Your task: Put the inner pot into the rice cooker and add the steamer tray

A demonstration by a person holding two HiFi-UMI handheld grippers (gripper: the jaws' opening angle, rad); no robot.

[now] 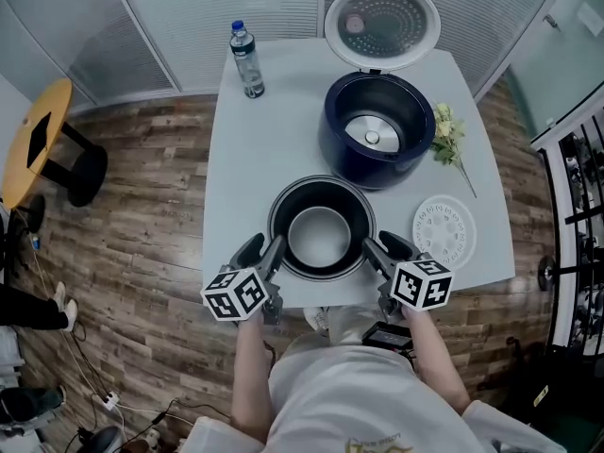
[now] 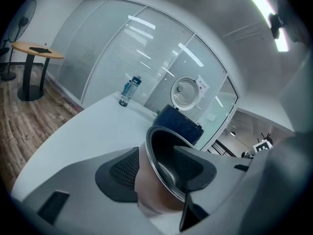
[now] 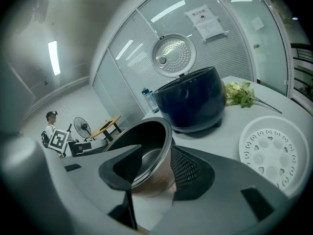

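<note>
The dark inner pot (image 1: 321,229) stands at the near middle of the white table (image 1: 255,149). My left gripper (image 1: 272,256) is shut on its left rim (image 2: 157,158), one finger inside the wall and one outside. On the opposite rim (image 3: 164,146) my right gripper (image 1: 371,251) is shut the same way. The dark blue rice cooker (image 1: 377,128) sits just beyond the pot, its lid (image 1: 382,24) swung up and its cavity empty. A white perforated steamer tray (image 1: 444,231) lies flat to the right of the pot, also seen as the round tray (image 3: 269,146) in the right gripper view.
A water bottle (image 1: 247,59) stands at the table's far left corner. A sprig of pale flowers (image 1: 447,140) lies right of the cooker. Beyond the table's left edge is wood floor with a round yellow side table (image 1: 38,140). Glass partitions close the back.
</note>
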